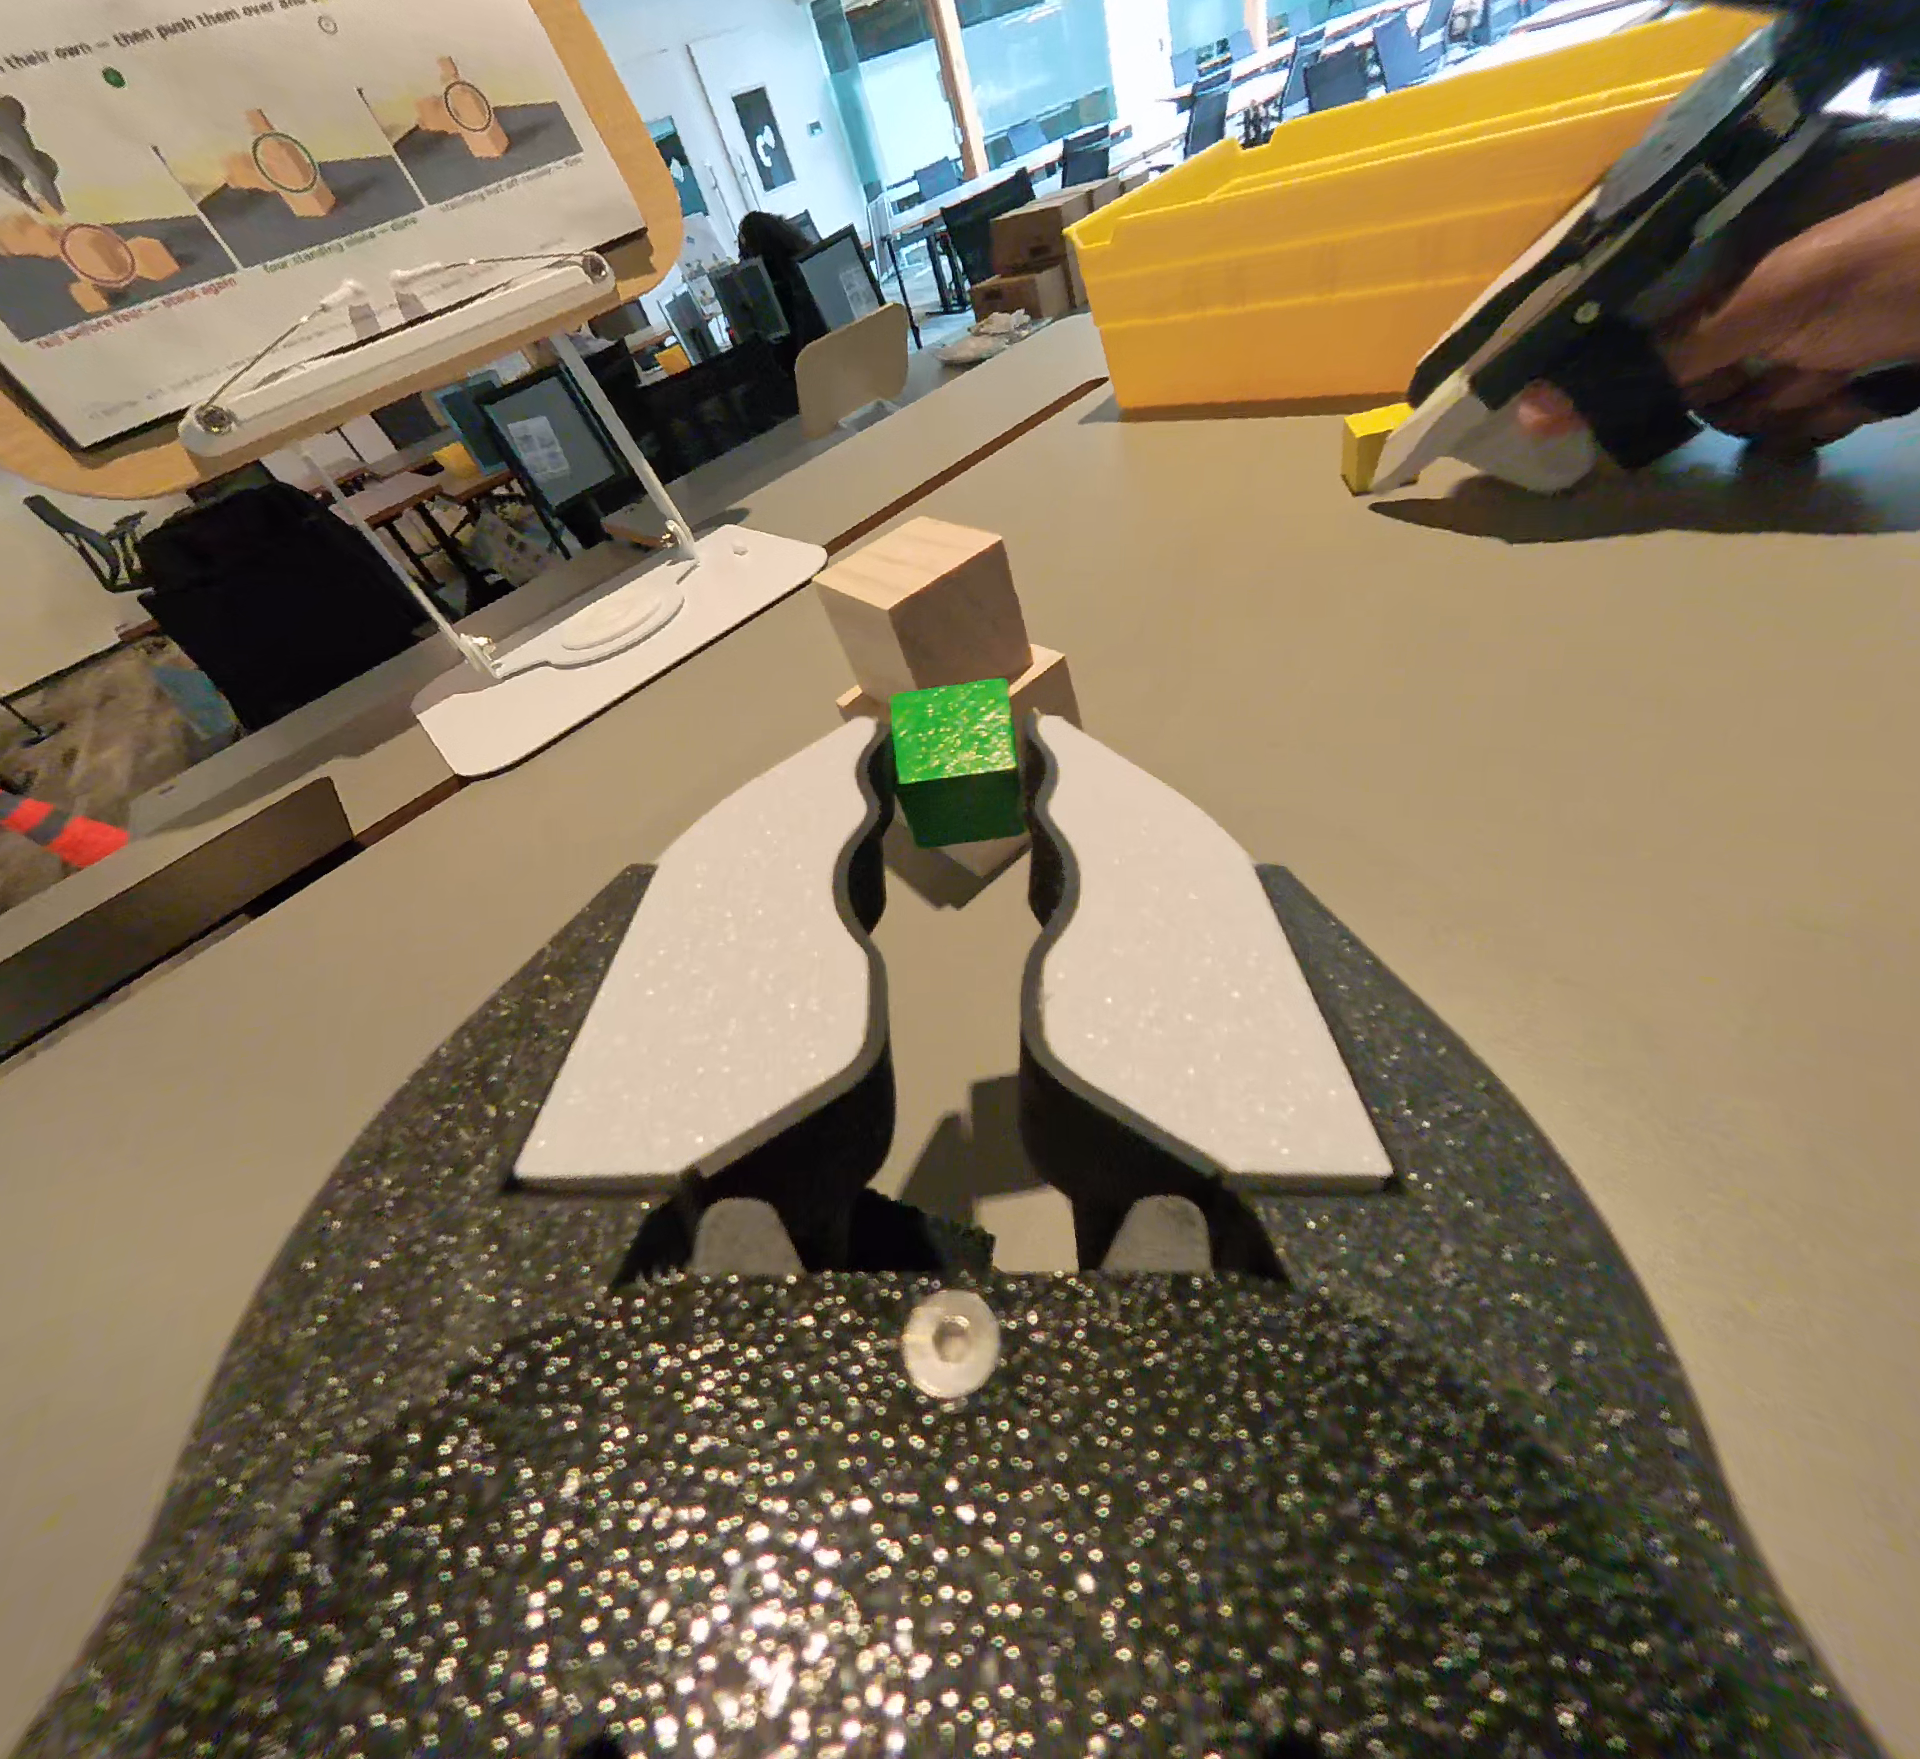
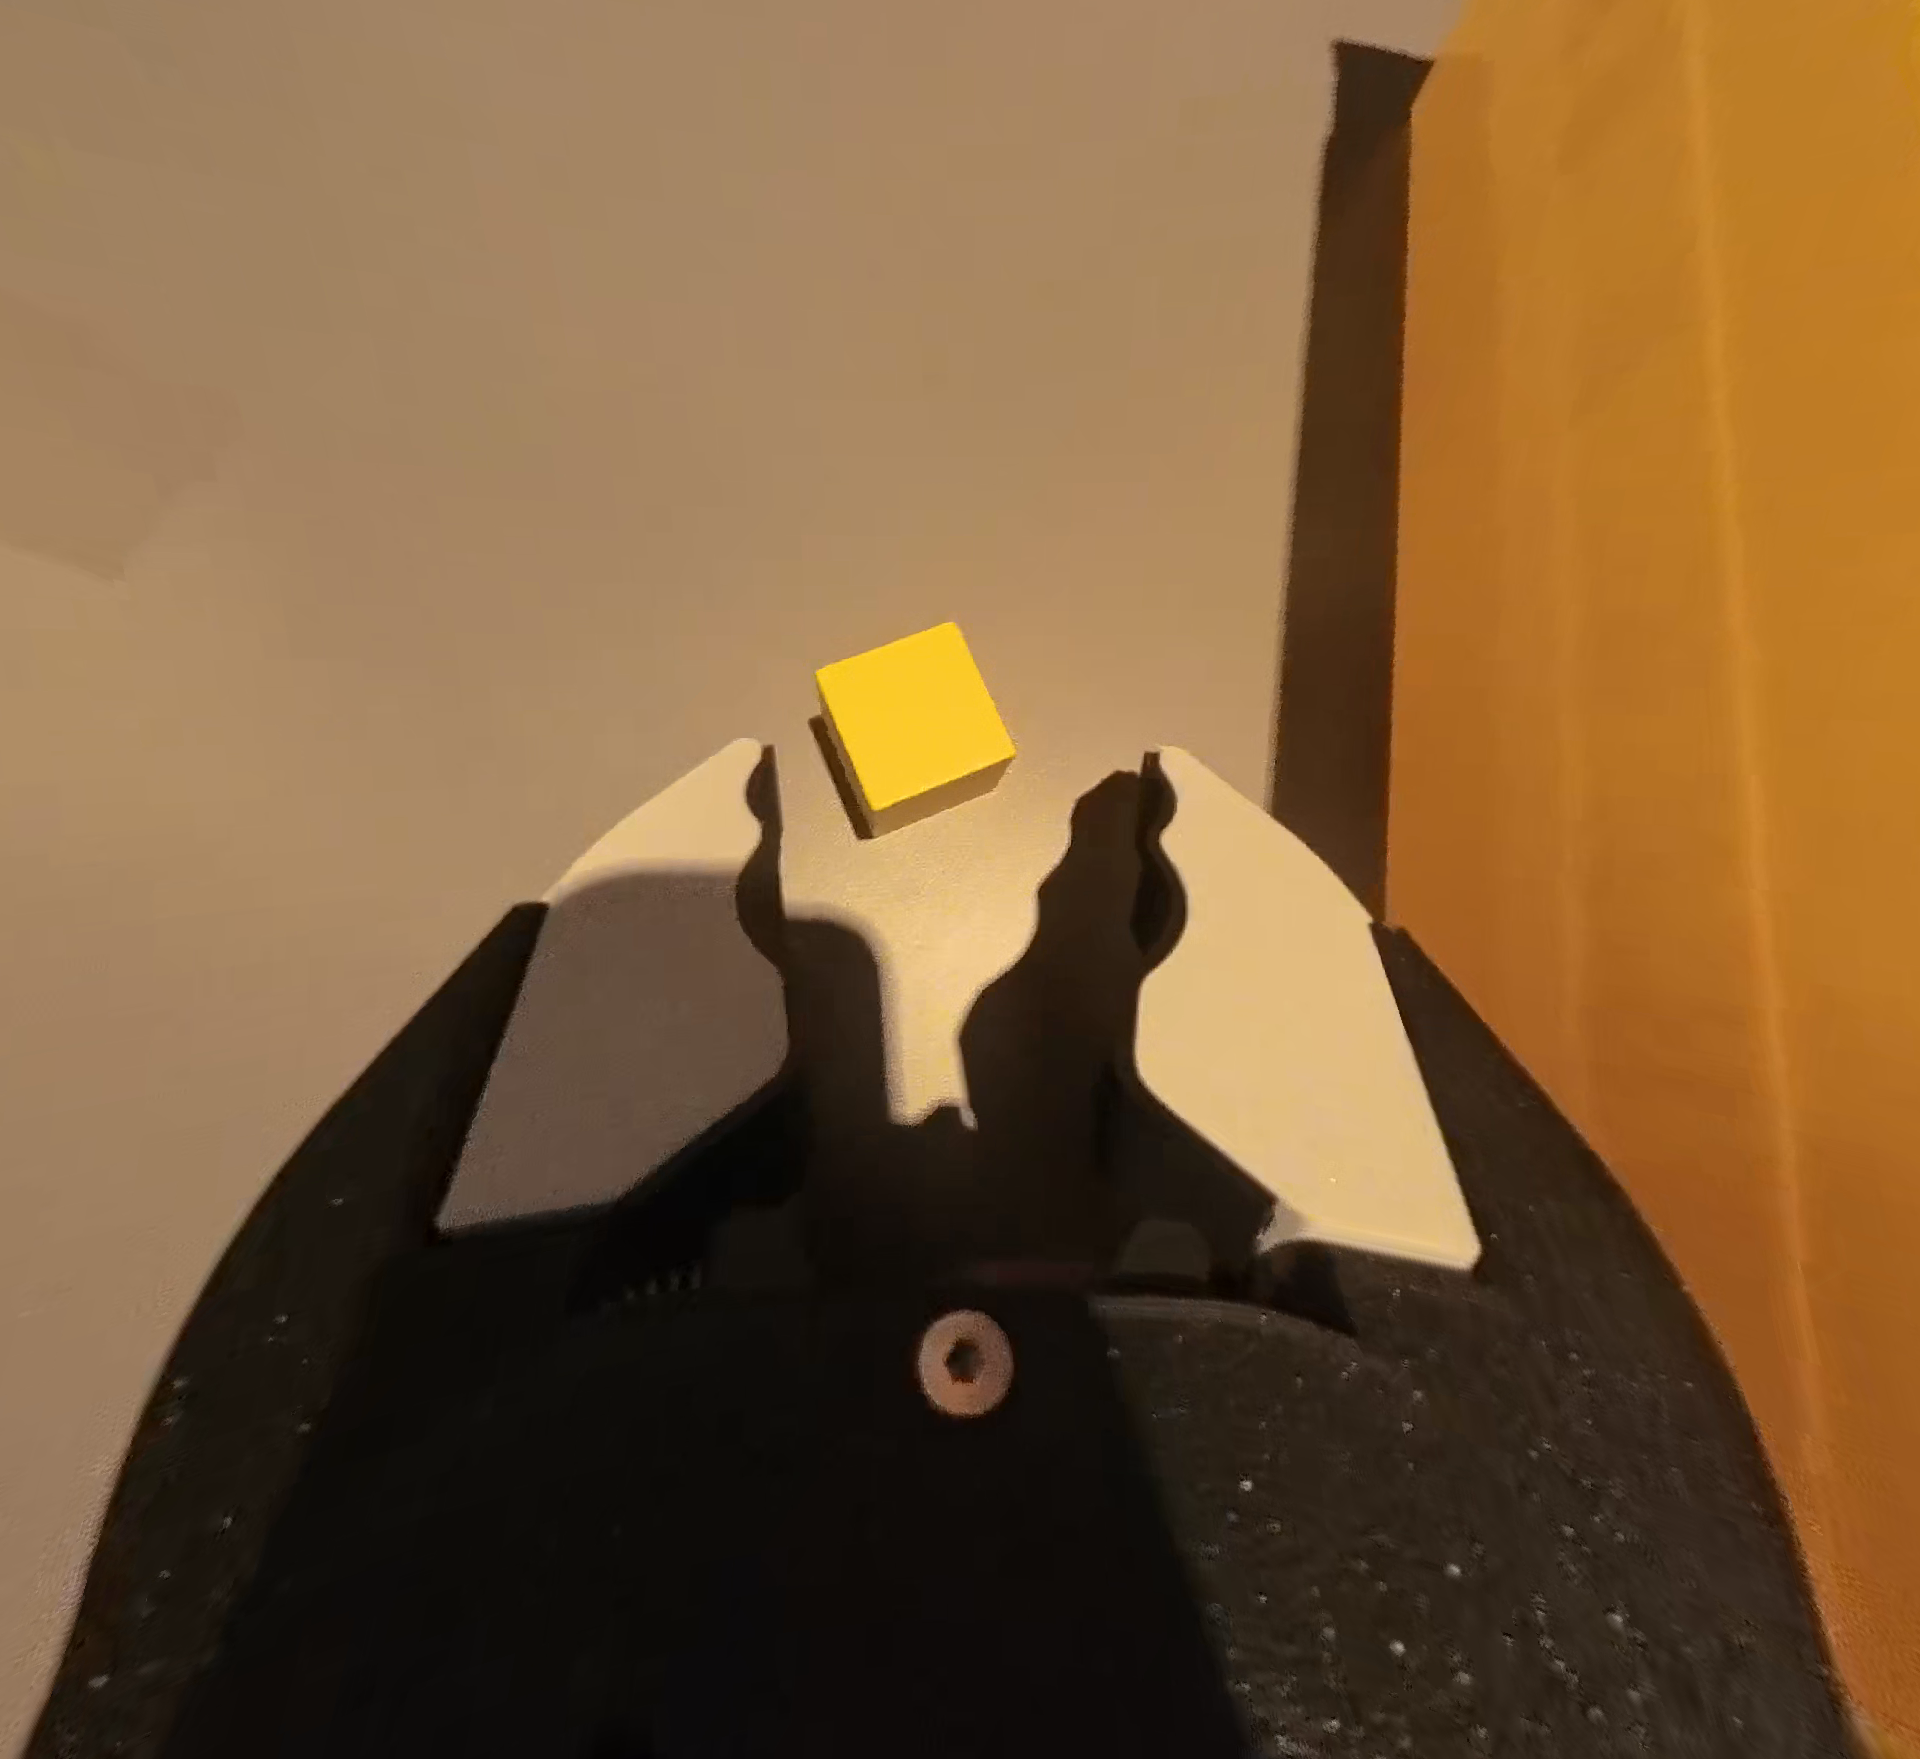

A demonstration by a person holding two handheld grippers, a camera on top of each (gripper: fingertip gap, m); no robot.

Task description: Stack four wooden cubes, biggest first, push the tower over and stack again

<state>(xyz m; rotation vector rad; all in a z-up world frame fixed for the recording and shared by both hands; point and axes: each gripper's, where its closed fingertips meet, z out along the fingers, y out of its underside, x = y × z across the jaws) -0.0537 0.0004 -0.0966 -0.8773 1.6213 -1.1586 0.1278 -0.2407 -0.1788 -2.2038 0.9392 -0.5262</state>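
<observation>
Just ahead of R tool (image 2: 956,759): yellow cube (image 2: 914,727).

Items set on the grey table (image 1: 1351,722)

Yellow bins (image 1: 1299,296) are placed far right; an instruction sheet (image 1: 260,99) is propped on a white stand (image 1: 623,608).

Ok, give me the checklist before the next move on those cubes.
1. Left gripper shut on green cube: ok.
2. Two plain wooden cubes already stacked beyond it: ok.
3. Green cube lined up over the stack: cannot tell.
4. Right gripper jaws open: ok.
5. Yellow cube between the jaws: not ok, just ahead of the tips.
6. Yellow bin clear of the right gripper: ok.
</observation>
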